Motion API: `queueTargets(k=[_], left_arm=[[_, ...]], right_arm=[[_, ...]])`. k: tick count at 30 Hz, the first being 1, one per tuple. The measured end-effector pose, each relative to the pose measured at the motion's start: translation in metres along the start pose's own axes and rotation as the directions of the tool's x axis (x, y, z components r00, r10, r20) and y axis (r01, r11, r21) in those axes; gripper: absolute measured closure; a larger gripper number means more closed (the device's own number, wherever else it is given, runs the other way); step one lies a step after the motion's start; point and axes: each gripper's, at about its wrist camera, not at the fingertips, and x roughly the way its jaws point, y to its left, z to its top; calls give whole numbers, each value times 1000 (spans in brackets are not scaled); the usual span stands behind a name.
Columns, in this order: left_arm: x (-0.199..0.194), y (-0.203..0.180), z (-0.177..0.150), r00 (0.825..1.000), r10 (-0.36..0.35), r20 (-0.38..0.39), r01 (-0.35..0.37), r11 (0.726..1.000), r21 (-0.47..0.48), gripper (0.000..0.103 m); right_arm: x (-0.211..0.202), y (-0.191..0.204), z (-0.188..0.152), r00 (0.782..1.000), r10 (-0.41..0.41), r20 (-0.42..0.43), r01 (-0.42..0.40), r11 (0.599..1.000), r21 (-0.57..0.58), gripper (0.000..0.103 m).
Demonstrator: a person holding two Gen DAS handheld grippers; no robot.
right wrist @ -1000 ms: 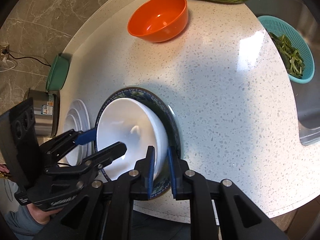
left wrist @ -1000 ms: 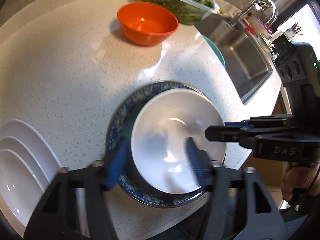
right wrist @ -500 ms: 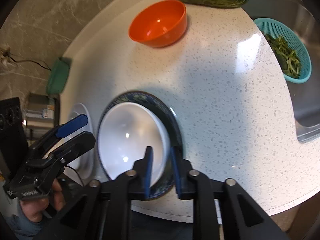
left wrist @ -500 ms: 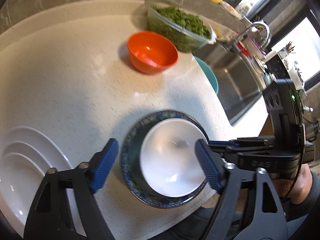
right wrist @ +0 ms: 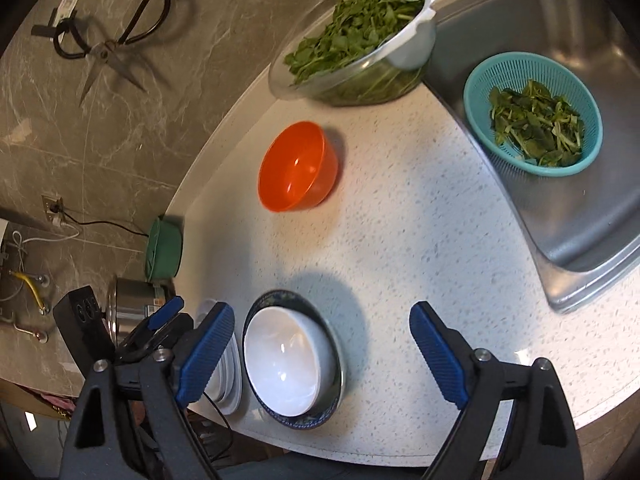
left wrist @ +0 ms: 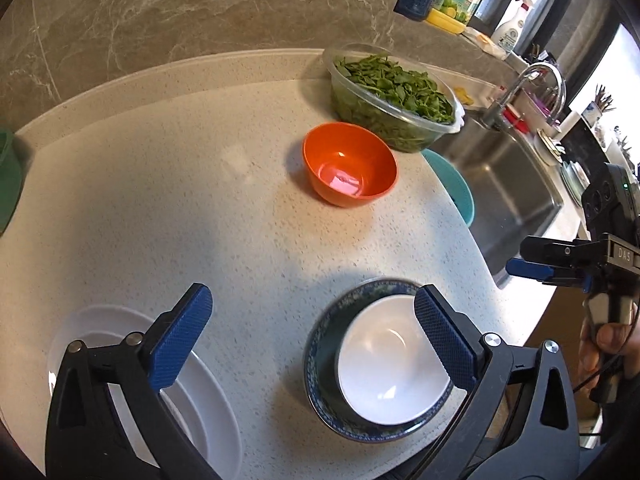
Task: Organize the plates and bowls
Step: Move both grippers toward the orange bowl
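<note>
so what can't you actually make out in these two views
- White plates, left wrist view: count unclear; the left gripper's finger and frame edge cover them.
- Blue patterned plate, both views: centre hidden under the white bowl.
- Bottle labels, left wrist view: too small to read.

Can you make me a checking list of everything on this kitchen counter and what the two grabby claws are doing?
Surface: speckled white counter, dry-looking.
Job's things: white bowl sits in blue patterned plate; white plates stacked beside; orange bowl alone.
Clutter: clear bowl of greens, teal colander in sink.
Grippers: left gripper and right gripper just opened, holding nothing.
Cables: wall socket cord.
Surroundings: scissors on marble wall.
</note>
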Motion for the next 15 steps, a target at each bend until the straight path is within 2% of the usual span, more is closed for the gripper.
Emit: queueTargets(k=[5,9,15], left_arm=[[7,6,17,1000,22,18,-22,1000,3,0],[27,26,41,998,58,-32,-59,998,-31,0],[49,56,77,996,72,-60,-78,993,-93,0]], right_arm=[[4,-4,18,999,39,7,-39,999,-3,12],[14,0,42,996,89,8,-89,996,-16,12],[22,5,75,993,114,5,-114,993,-39,12]])
